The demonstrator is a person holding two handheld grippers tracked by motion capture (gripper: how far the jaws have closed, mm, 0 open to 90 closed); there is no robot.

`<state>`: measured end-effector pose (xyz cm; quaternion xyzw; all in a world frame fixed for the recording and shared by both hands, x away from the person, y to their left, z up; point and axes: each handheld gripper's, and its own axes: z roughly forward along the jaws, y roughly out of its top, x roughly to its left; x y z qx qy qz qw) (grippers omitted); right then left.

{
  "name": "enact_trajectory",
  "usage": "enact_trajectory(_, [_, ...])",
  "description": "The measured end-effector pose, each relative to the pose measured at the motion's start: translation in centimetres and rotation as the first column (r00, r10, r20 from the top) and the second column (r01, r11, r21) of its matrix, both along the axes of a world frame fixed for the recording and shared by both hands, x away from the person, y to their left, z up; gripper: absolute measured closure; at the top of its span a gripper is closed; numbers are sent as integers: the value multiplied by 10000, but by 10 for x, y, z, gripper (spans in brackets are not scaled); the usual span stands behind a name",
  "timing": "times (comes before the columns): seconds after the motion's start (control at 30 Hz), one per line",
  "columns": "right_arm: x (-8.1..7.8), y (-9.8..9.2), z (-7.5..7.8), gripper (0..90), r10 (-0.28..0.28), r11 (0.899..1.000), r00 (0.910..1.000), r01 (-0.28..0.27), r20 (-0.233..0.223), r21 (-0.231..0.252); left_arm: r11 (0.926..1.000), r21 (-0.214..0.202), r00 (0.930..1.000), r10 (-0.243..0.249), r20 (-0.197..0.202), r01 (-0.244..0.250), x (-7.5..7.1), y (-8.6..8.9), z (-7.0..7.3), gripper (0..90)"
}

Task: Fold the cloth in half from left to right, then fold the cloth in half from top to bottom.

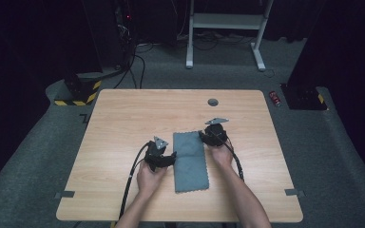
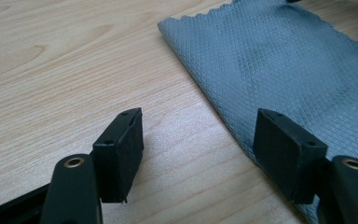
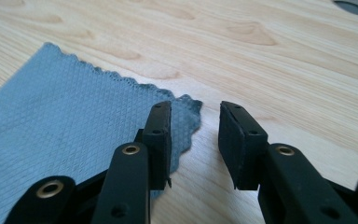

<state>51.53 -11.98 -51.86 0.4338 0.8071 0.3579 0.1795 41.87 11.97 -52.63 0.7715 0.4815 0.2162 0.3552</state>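
Observation:
A folded grey-blue cloth with a scalloped edge lies flat in the middle of the wooden table. My left gripper sits low at the cloth's left edge. In the left gripper view its jaws stand wide open, one over bare wood, the other over the cloth. My right gripper is at the cloth's far right corner. In the right gripper view it is open, and the cloth has its corner poking into the gap, with no pad pressing on it.
A round grey grommet is set into the table near its far edge. Tape strips mark the front corners. On the floor beyond stand a white desk frame, a red can and a yellow-black striped base.

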Motion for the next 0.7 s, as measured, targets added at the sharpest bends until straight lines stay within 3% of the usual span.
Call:
enact_trajectory(0.1, [-10,-3,10,618,291,9984,9995,-284,-135,488,10000,-2,10000,-47,10,47,-1,0,0,334])
enact_trajectory(0.17, [-25,-1,15,601,841,9951,9964,-845,87,520,9999,-10,9999,-136,2,136,-1,1,0,331])
enact_trajectory(0.33, [-55,0,19,565,1536,9872,9881,-1534,-26,440,9999,-8,9999,-152,-3,152,-1,1,0,332])
enact_trajectory(0.57, [-91,-9,12,522,1672,9852,9858,-1666,-130,394,9997,-97,9998,-220,-34,220,-1,1,0,329])
enact_trajectory(0.7, [-105,-16,10,536,1670,9849,9860,-1670,38,456,9986,-264,9989,-466,-80,464,-3,4,1,342])
